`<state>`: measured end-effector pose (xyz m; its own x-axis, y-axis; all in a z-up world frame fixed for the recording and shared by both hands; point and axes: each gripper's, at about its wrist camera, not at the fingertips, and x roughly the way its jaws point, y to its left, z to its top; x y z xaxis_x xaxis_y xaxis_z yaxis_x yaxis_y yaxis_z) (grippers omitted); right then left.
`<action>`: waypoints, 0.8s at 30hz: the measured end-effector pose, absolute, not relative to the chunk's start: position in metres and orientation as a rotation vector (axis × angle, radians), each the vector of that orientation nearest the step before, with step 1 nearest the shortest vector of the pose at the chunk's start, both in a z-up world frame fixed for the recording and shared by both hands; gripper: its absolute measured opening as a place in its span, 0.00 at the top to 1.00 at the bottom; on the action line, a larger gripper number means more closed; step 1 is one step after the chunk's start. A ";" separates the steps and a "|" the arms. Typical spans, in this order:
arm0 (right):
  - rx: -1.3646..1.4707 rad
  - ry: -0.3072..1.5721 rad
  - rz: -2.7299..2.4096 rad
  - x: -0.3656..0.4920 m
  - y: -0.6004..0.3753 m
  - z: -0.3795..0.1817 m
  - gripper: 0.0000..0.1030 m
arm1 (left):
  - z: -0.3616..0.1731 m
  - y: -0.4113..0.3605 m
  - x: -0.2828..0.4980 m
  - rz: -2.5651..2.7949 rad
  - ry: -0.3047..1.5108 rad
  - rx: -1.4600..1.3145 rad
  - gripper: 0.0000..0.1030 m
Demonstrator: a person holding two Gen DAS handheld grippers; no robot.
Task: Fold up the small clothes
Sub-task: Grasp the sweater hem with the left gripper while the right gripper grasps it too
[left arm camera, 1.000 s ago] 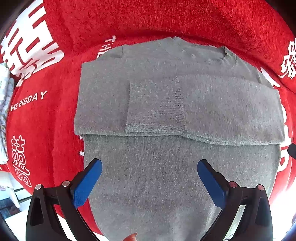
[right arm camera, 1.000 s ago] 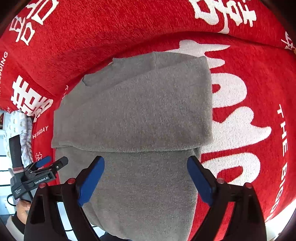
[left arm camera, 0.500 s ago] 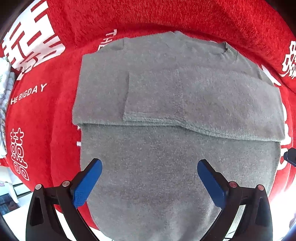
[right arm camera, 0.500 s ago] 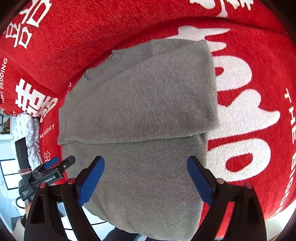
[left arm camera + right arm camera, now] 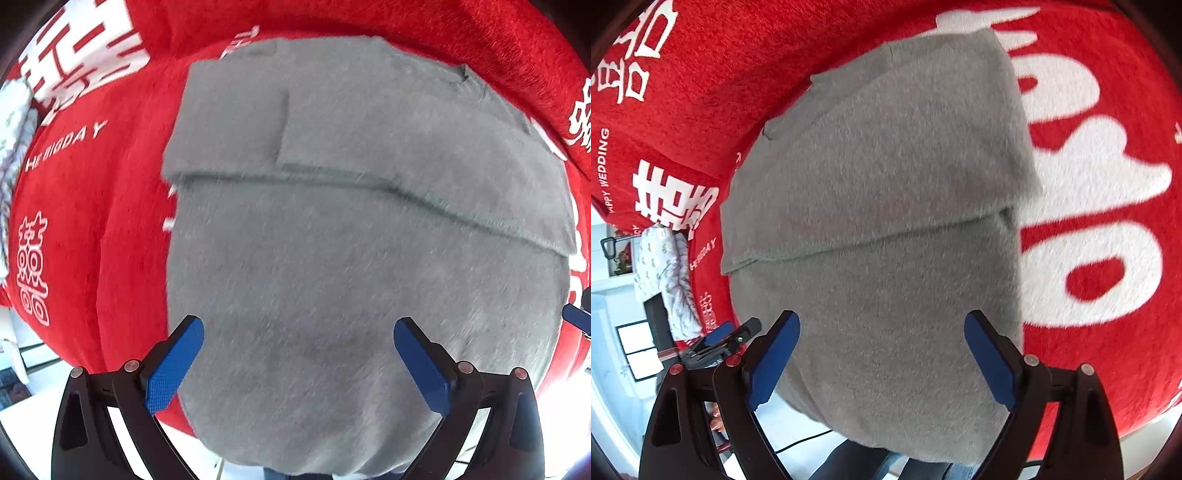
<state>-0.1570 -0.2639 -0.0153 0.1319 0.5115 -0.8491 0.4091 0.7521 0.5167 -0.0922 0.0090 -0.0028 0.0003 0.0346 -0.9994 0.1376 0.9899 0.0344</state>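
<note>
While the grey sweater [image 5: 351, 229] lies flat on the red blanket [image 5: 92, 206] with its sleeves folded across the chest, the left gripper [image 5: 297, 360] and right gripper [image 5: 882, 354] hover over its lower half, jaws spread wide, gripping nothing.

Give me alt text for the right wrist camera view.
A grey sweater, sleeves folded across it, lies on a red cloth with white lettering. The open right gripper hangs above its lower half, pads clear of the fabric.
</note>
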 end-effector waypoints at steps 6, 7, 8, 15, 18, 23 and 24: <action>0.862 1.487 0.139 -0.177 -0.248 -0.022 0.10 | -0.004 0.033 -0.114 -0.102 1.576 0.132 0.00; 0.862 1.488 0.144 -0.180 -0.245 -0.022 0.10 | -0.005 0.036 -0.116 -0.106 1.577 0.130 0.00; 0.860 1.493 0.150 -0.184 -0.240 -0.023 0.10 | -0.005 0.041 -0.120 -0.115 1.577 0.125 0.00; 0.852 1.524 0.190 -0.219 -0.210 -0.030 0.10 | -0.013 0.075 -0.158 -0.165 1.589 0.110 0.00; 0.846 1.554 0.187 -0.243 -0.201 -0.034 0.10 | -0.018 0.090 -0.175 -0.170 1.609 0.109 0.00; 0.850 1.630 0.159 -0.297 -0.193 -0.047 0.10 | -0.032 0.109 -0.215 -0.194 1.656 0.135 0.00; 0.846 1.643 0.150 -0.304 -0.194 -0.050 0.10 | -0.036 0.111 -0.220 -0.197 1.665 0.133 0.00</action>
